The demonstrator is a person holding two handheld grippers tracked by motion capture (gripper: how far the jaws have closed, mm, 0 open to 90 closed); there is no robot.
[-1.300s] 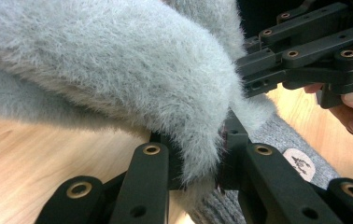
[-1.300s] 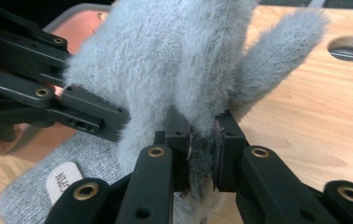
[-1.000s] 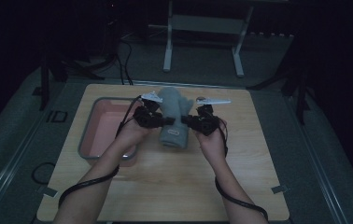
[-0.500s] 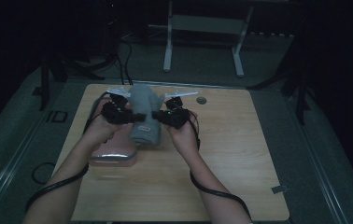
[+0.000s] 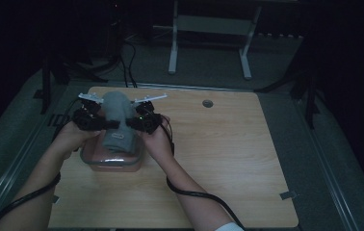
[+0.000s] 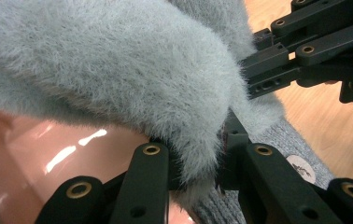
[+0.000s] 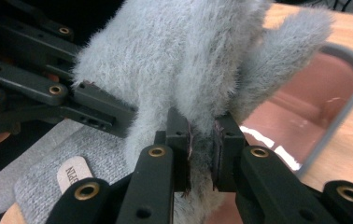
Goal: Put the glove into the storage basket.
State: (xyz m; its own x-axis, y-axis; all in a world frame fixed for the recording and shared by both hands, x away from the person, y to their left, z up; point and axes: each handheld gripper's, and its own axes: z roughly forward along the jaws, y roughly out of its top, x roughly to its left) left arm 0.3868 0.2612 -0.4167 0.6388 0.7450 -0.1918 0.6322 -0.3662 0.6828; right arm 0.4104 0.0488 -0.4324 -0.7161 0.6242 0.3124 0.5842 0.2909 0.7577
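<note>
A fuzzy grey mitten [image 5: 117,120] with a knit cuff and a small round label hangs between my two grippers, above a pink tray [image 5: 96,163] with a grey rim. My left gripper [image 5: 104,124] is shut on the mitten's left edge; in the left gripper view its jaws pinch the grey mitten [image 6: 132,79] over the pink tray [image 6: 48,149]. My right gripper [image 5: 131,124] is shut on the right edge; in the right gripper view the fur of the mitten [image 7: 184,56] is clamped between its jaws, with the tray [image 7: 314,98] behind.
The wooden table [image 5: 228,154] stretches to the right and front of the tray, with a round hole [image 5: 207,103] near its back edge. A white stand [image 5: 209,29] sits on the dark floor beyond. Black cables trail from both grippers.
Both grippers have carried the mitten leftward from the middle of the table until it hangs over the pink tray.
</note>
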